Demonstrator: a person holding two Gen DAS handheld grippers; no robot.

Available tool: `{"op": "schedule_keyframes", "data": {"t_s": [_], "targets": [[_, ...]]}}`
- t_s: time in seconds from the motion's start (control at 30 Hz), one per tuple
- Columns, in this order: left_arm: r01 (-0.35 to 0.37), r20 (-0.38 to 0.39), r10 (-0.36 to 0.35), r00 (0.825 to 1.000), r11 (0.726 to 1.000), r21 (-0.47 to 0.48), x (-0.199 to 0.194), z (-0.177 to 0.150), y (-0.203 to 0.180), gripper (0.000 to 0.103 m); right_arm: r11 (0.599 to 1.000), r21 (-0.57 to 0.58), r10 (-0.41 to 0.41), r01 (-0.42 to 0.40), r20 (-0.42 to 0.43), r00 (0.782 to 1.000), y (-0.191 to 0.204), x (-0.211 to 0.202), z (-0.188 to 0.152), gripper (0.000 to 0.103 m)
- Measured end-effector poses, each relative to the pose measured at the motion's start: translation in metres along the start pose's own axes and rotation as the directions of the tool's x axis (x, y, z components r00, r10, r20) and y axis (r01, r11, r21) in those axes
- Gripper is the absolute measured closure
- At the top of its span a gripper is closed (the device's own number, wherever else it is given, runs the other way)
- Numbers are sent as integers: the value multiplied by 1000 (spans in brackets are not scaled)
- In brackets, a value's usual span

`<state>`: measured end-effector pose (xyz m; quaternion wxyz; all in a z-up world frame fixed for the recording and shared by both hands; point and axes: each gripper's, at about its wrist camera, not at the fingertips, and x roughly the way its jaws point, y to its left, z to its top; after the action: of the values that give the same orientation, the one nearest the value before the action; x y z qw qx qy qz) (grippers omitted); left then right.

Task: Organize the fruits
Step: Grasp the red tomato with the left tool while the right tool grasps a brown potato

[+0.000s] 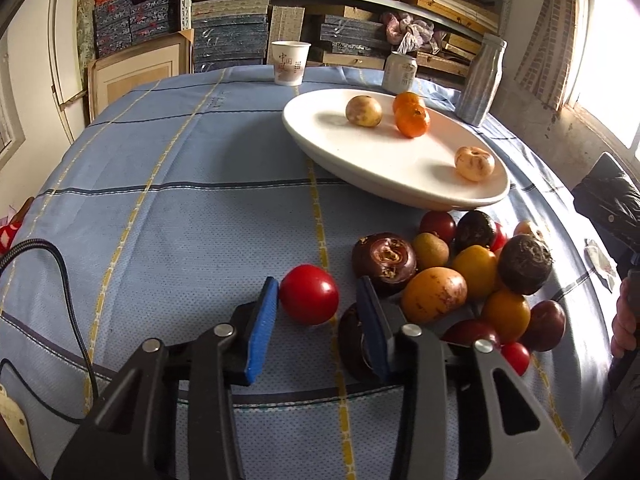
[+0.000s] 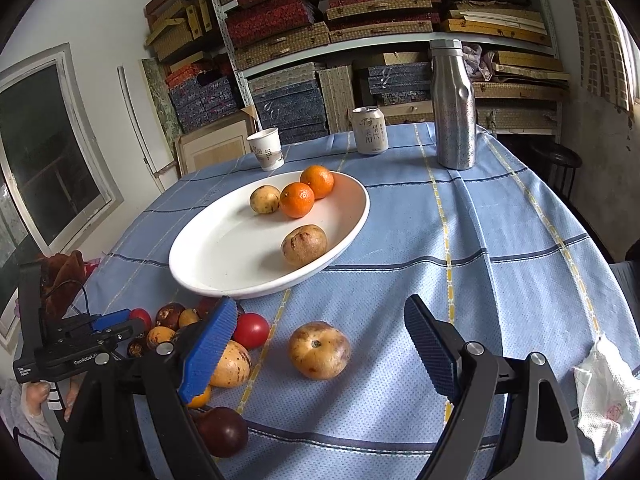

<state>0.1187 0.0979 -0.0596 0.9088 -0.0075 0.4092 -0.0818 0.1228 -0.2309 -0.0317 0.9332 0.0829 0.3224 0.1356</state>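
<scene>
A red tomato lies on the blue cloth between the tips of my left gripper. Its left pad touches the tomato, and a gap shows at the right pad, so the jaws are open. A pile of mixed fruit in dark purple, yellow and red sits just to the right. My right gripper stands wide open around a yellow-brown round fruit without touching it. The white oval plate holds two oranges and two yellow-brown fruits.
A paper cup, a drink can and a steel bottle stand along the table's far side, with packed shelves behind them. A crumpled tissue lies near the right edge. A person's hand shows at the far right.
</scene>
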Motion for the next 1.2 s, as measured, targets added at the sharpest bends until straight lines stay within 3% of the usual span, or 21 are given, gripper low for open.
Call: {"op": "schedule_keyframes", "data": {"t_s": [0.17,0.33,0.6,0.8,1.2], "targets": [[-15,-1,15,1000,1000,-10,-1,0,1,74,1000,-9,-3,2,-20,1000,1,3,-1,17],[-8,-5,8,1000,998,-63,-1,1,13,74,999,-34,-31,29,-59,998,-1,9,-2,17],[-23,-3,23,1000,999,-42,1,0,10,74,994,-90,-71,59,-136,988,3,27,-13,17],[-35,-1,35,999,999,-30,1,-1,7,74,986,-144,-106,84,-160,981,11,39,-20,26],[-68,-26,68,997,997,-21,9,-1,9,72,979,-198,-95,53,-211,973,23,49,-25,59]]}}
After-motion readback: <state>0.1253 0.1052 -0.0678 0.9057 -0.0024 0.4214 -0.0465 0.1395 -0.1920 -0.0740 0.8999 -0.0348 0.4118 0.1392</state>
